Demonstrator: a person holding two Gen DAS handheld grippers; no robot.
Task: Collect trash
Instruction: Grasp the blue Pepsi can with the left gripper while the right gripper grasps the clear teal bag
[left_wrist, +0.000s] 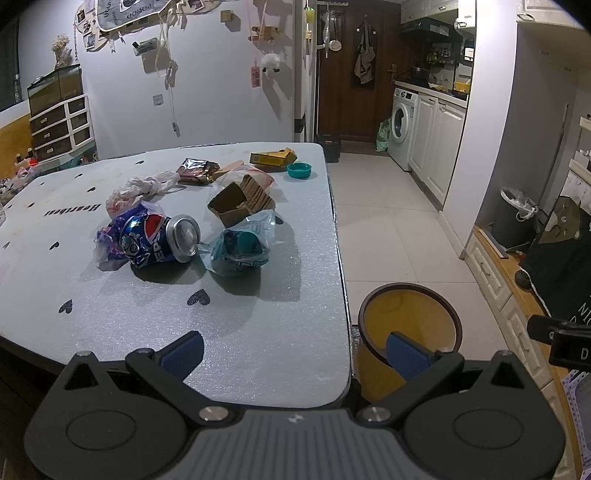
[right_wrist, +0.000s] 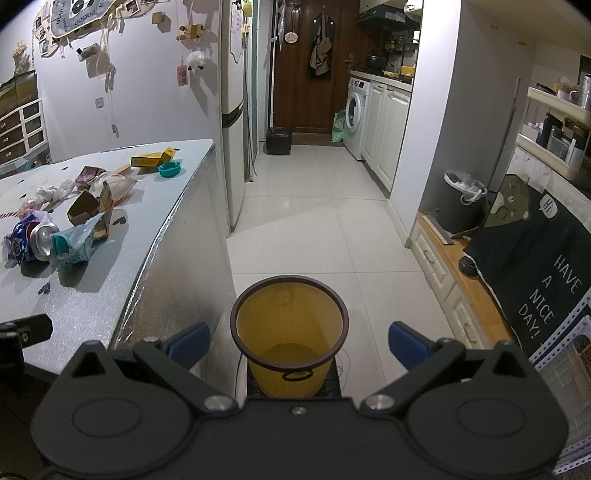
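Note:
Trash lies on the grey table (left_wrist: 258, 332): a crushed Pepsi can (left_wrist: 159, 240), a clear bag with teal contents (left_wrist: 242, 243), a torn cardboard box (left_wrist: 240, 201), a white crumpled bag (left_wrist: 144, 186), a brown wrapper (left_wrist: 195, 170), a yellow box (left_wrist: 273, 157) and a teal lid (left_wrist: 300, 170). A yellow bin (right_wrist: 290, 332) stands on the floor by the table's corner, with nothing inside. My left gripper (left_wrist: 295, 350) is open over the table's near edge. My right gripper (right_wrist: 299, 341) is open above the bin. Neither holds anything.
A fridge (right_wrist: 234, 110) stands past the table's far end. A grey lined bin (right_wrist: 461, 199) sits by the right wall beside a dark cloth (right_wrist: 535, 266) over a low cabinet. White floor tiles (right_wrist: 325, 229) run back to a washing machine (right_wrist: 356, 110).

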